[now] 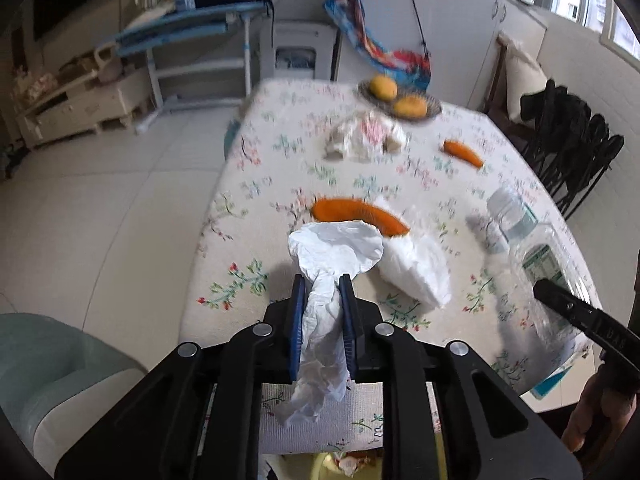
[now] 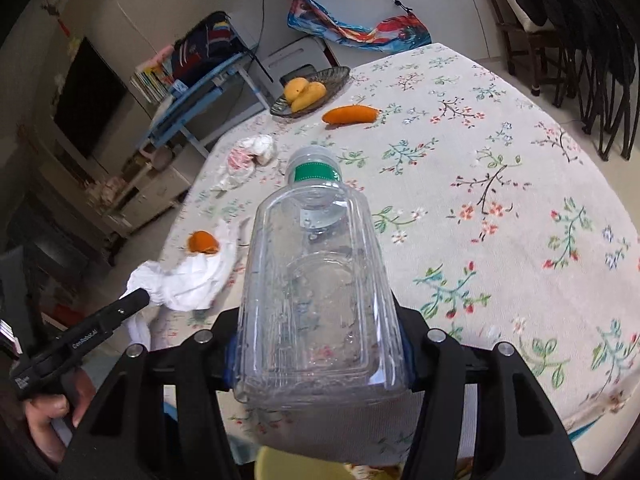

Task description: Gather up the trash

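A: What have you got in your left gripper [image 1: 323, 280]?

B: A crumpled white paper tissue [image 1: 334, 254]. Your jaws are pinched nearly together on its twisted middle; the puffed end fans out just past the fingertips and the tail hangs back behind them, between the black arms.

A: And your right gripper [image 2: 320, 356]?

B: It clamps a clear, square-shouldered plastic bottle with a green neck band [image 2: 316, 280]. The blue pads press on the bottle's lower sides, the jaws standing about half spread; the neck and cap point away from you, ahead of the fingertips.

A: What lies beyond the left jaws?

B: Just ahead and slightly right, a second white crumpled tissue [image 1: 416, 272] on the floral tablecloth [image 1: 248, 200], with a long orange carrot [image 1: 358, 216] touching its far edge. Farther ahead sits a wad of white and pink wrapping [image 1: 366, 136], blurred, and to its right a smaller orange carrot [image 1: 463, 153].

A: And at the far end?

B: A dark oval dish [image 1: 434, 109] holding two yellow fruits [image 1: 383, 87], well apart from both jaws. Below your left jaws, under the table edge, part of a yellow bin [image 1: 320, 466] shows.
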Action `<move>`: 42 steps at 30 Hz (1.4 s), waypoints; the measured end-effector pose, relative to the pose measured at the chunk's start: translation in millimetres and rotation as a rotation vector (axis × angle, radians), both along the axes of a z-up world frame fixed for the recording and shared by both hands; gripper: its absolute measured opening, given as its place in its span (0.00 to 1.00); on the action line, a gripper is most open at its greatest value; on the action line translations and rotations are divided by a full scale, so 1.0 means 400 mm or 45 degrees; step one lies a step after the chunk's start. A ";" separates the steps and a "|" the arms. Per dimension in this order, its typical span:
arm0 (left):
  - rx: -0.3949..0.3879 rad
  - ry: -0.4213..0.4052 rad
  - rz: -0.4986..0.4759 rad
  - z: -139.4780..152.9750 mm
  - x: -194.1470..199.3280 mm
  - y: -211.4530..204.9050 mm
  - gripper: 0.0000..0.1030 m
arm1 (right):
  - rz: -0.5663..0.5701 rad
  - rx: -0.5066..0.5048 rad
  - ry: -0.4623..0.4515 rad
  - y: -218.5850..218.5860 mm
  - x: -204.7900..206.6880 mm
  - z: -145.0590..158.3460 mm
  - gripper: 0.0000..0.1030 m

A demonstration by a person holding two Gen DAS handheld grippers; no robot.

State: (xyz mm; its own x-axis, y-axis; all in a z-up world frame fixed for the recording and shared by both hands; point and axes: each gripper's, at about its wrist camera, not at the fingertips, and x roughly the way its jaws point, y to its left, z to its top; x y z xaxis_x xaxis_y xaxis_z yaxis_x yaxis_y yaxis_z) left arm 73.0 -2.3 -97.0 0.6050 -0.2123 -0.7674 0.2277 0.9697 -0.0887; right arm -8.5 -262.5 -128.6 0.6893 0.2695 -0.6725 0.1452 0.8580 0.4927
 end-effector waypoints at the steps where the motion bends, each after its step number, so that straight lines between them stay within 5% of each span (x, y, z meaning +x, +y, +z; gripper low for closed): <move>1: -0.002 -0.022 0.003 0.008 -0.009 0.002 0.16 | 0.002 0.008 -0.013 0.002 -0.007 0.006 0.55; 19: -0.019 -0.258 0.043 0.089 -0.133 0.020 0.16 | 0.021 0.232 -0.149 0.003 -0.124 0.043 0.55; 42: -0.044 -0.329 -0.024 0.108 -0.254 0.012 0.16 | 0.116 0.305 -0.200 0.030 -0.198 0.059 0.55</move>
State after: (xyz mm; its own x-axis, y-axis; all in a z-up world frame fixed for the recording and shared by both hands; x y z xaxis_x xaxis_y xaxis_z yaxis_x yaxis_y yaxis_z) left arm -28.6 2.5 -53.6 0.7755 -0.2490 -0.5802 0.2652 0.9624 -0.0587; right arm -87.7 -250.6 -105.0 0.7456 0.4732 -0.4691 -0.0213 0.7206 0.6930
